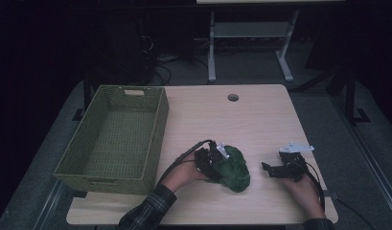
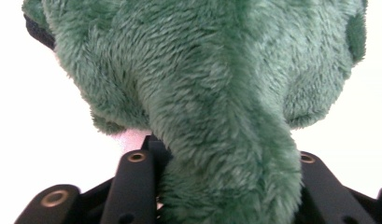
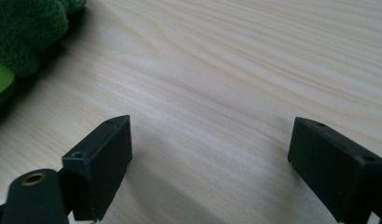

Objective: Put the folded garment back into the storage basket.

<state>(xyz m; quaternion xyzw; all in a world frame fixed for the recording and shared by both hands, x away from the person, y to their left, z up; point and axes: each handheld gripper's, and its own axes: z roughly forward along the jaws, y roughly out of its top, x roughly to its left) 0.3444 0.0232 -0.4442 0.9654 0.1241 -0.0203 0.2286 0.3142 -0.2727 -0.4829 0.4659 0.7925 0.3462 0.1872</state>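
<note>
Lying on the desk (image 1: 260, 120) beside the basket (image 1: 114, 139), the green plush toy (image 1: 232, 168) is pinched by the left claw (image 1: 216, 160), while the right claw (image 1: 268, 168) is held spread just above the wood.

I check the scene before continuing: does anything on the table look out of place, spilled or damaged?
Nothing stands out. The green plush toy lies on the table, a fold of it in the left gripper; the basket sits upright.

fuzzy dark green plush toy (image 1: 233, 168), olive-green woven basket (image 1: 114, 139), pale wood-grain table (image 1: 251, 120), black grippers
</note>
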